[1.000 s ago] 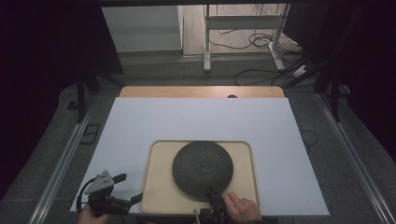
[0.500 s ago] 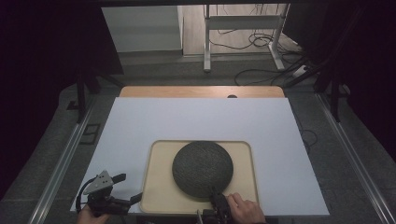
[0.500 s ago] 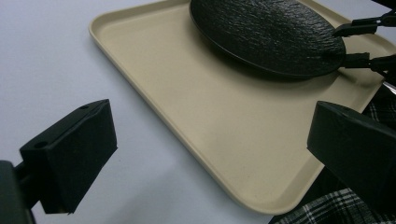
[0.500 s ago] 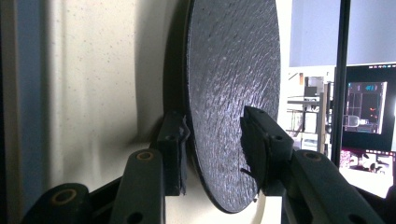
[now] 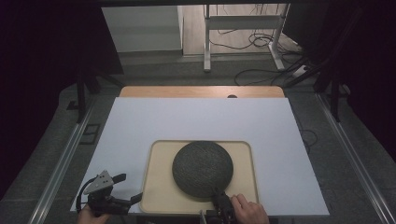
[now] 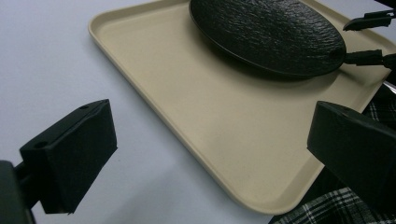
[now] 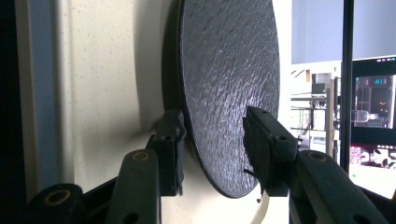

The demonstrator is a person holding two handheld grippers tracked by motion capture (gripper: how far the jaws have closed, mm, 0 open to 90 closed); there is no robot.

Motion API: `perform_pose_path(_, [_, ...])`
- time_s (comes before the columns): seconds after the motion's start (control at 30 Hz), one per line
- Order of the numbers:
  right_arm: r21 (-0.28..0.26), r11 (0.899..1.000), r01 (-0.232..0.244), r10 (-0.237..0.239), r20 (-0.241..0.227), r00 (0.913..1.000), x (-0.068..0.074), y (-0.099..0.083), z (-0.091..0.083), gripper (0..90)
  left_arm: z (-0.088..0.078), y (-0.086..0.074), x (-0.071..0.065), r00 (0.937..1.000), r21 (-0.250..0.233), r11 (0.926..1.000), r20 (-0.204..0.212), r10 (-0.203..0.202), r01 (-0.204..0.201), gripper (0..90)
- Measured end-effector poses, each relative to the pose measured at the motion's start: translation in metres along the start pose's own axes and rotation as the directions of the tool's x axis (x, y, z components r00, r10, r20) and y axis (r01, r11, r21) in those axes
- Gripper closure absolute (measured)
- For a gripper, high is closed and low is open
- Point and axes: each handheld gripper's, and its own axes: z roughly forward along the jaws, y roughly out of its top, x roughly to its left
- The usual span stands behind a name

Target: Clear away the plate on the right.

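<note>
Right gripper view: the right gripper (image 7: 212,144) straddles the near rim of the black textured plate (image 7: 229,88), jaws parted on either side, not yet clamped. The plate rests on the beige tray (image 5: 161,186), lower centre of the high view. The left gripper (image 5: 122,193) hovers wide open, lower left. Risk: a shallow rim bite may let the plate slip or tip when lifted.

1. My left gripper (image 5: 122,189) sits low at the near left, gripped by my left hand (image 5: 88,215), its fingers (image 6: 70,154) spread wide.
2. My right gripper (image 5: 219,198) points forward from my right hand (image 5: 250,212), fingers (image 7: 170,149) parted, one on each side of a rim.
</note>
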Motion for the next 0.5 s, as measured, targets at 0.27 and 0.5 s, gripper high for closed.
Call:
perform_pose_path(0.27, [-0.003, 1.000, -0.030, 0.030, 0.010, 0.9995, -0.003, -0.006, -0.008, 58.2, 0.000, 0.000, 0.000, 1.0000, 0.003, 1.0000, 0.000, 0.000, 0.000, 1.1])
perform_pose_path(0.5, [-0.003, 0.998, -0.066, 0.066, 0.020, 0.9976, -0.008, -0.012, -0.011, 57.5, 0.001, 0.000, -0.001, 1.0000, 0.008, 1.0000, 0.000, 0.003, -0.003, 1.1])
